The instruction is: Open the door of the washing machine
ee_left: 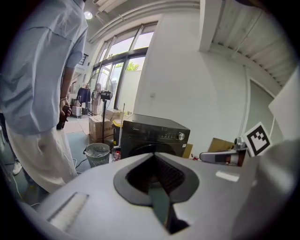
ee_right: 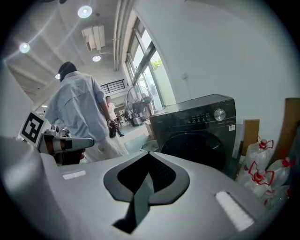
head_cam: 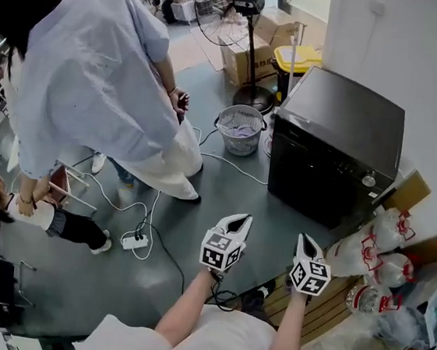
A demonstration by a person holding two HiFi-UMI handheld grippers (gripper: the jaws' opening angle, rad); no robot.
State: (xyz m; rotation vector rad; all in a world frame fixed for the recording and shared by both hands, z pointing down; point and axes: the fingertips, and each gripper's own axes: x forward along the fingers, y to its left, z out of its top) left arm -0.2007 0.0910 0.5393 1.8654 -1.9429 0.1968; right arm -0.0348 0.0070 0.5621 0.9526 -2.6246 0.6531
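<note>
Grey floor is filling the head view, with the black washing machine standing against the white wall at the upper right and a mesh basket sitting just beside it. A person in a pale blue shirt is bending over at the left. Low in the frame the left tool and right tool are being held side by side, well apart from the machine and aiming at its front, probably to line up on the door

From the left gripper view, the left tool is showing its jaws pressed together on nothing. Beyond its tip the machine's round door is sitting flush and looking closed

From the right gripper view, the right tool is likewise closed and empty. Here the door is reading as a dark glossy circle under a control strip with a silver dial; no handle is showing clearly
</note>
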